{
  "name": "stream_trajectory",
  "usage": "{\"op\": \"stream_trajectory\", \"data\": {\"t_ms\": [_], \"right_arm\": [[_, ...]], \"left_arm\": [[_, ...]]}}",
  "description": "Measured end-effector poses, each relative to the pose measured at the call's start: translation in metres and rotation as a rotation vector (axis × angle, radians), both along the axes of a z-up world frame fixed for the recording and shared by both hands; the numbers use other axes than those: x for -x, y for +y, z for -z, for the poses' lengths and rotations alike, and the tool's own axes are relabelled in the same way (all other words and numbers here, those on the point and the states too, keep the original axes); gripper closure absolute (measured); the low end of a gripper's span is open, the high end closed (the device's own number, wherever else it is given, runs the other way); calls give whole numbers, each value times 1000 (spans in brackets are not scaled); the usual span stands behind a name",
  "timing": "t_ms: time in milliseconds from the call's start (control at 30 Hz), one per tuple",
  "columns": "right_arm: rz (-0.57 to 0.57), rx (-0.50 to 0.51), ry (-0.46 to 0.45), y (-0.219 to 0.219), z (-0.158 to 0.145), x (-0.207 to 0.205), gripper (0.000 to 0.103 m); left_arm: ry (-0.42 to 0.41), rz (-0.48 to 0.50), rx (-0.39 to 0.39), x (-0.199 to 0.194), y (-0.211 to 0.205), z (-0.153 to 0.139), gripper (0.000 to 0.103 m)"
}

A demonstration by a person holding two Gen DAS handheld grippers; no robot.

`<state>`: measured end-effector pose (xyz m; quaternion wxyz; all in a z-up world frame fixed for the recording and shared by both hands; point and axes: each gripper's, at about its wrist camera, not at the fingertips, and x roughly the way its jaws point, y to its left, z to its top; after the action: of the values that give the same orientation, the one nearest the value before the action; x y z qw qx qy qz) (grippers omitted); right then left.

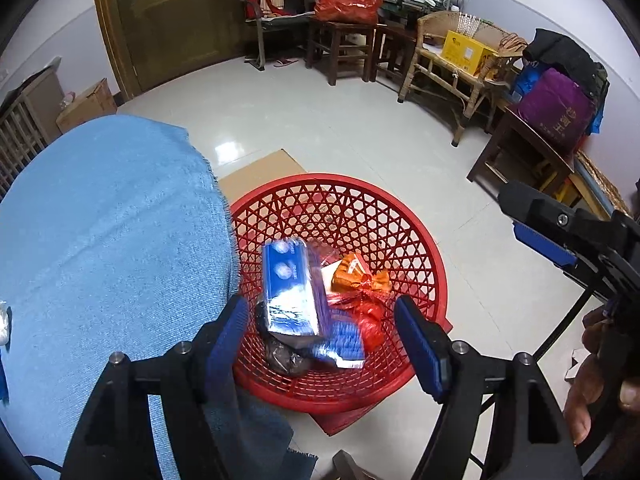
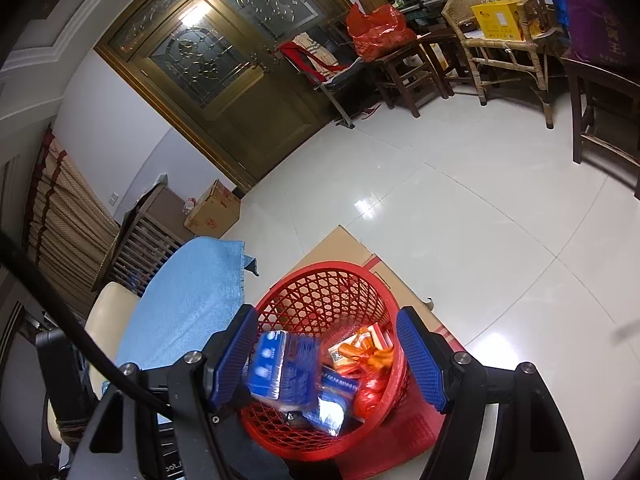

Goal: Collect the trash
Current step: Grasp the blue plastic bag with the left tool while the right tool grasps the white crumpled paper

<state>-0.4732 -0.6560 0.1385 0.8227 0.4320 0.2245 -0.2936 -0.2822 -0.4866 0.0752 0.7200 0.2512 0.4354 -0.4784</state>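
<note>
The round red plastic lattice basket stands on flattened cardboard, beside the blue-clothed table's edge. A blue-and-silver packet, blurred, sits in its left half among wrappers. Both the left gripper and right gripper are spread and empty: a drop-off step, probably; next, fetch more trash.

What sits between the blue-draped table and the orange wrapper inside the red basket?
A blue box, blurred and tilted, above a dark crumpled bag. It lies between the blue cloth and the orange wrapper in the red basket, clearest in the left wrist view.
</note>
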Motion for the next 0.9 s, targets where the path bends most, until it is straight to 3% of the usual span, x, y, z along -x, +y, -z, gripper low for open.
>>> {"op": "stream_trajectory", "data": {"t_ms": [533,900], "right_arm": [[-91,13,36,39,-4,-33,27],[-267,33,91,98,-5,-99,27]], "left_arm": [[-2,-110,28,-31,74,-9,27],[-34,-412,39,-102,214,-10,27]]}}
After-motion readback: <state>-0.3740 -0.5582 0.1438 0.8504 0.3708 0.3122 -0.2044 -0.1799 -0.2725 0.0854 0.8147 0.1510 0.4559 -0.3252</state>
